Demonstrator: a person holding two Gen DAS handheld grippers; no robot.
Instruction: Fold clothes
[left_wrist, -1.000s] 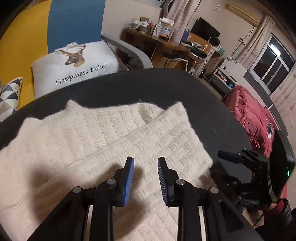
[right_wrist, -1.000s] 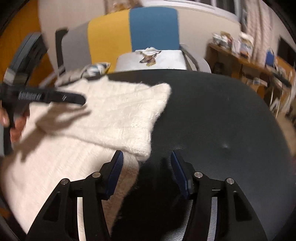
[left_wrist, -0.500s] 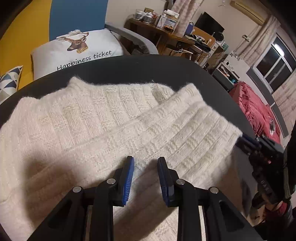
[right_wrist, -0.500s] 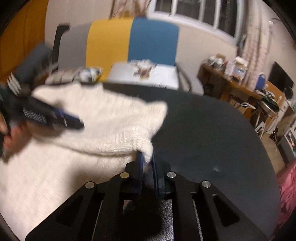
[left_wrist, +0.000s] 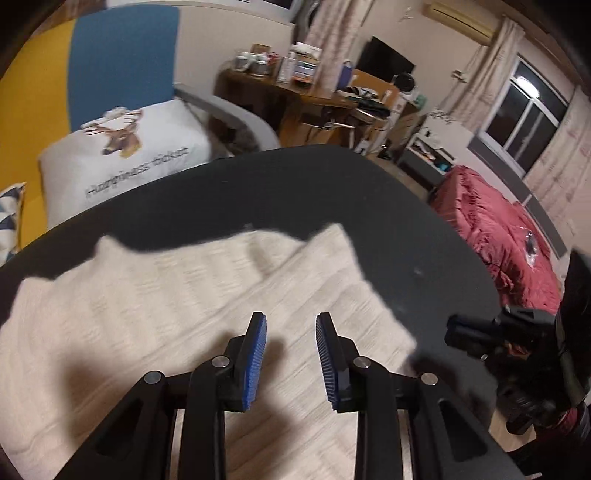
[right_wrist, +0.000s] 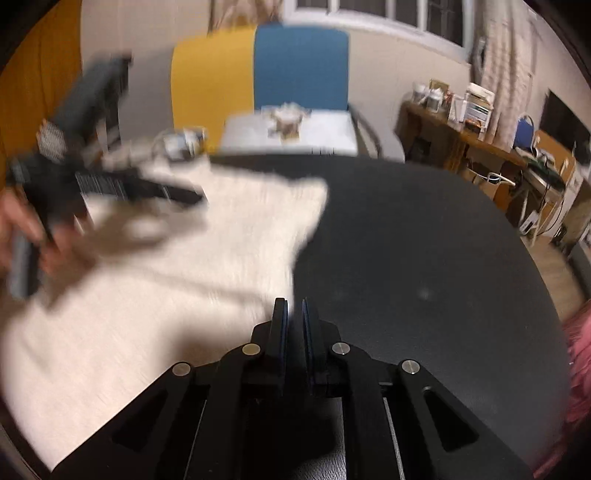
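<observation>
Lying flat on the dark round table (left_wrist: 369, 206), the cream knit sweater (left_wrist: 155, 314) covers the side nearest the person; its top layer is already doubled over, so the fold looks partly done.

Right gripper (right_wrist: 293, 325): jaws pressed nearly together at the sweater's near right corner, right where knit meets bare tabletop. A sliver of cream seems to sit between the pads, so my read is it's pinching that edge. Blur keeps me from being certain. A corner grip makes sense: it lets that hand lift a single layer and carry it over without dragging the whole pile.

Left gripper (left_wrist: 290, 354): jaws apart and easing wider, nothing between them, pads above the middle of the knit. Probably staged there either to pin the body down or to take the next edge. From the right camera it shows as a smeared dark shape over the sweater's far left part, a hand (right_wrist: 22, 236) wrapped around its handle.

The sweater is kept on the near half, likely so both hands reach every edge; the far half of the table is bare.

Beyond the table: white deer-print cushion (left_wrist: 125, 147) on a yellow-and-blue seat (left_wrist: 122, 66), cluttered wooden desk (left_wrist: 314, 99) behind, red bedding (left_wrist: 506, 229) at right. None of it interferes with the fold.
</observation>
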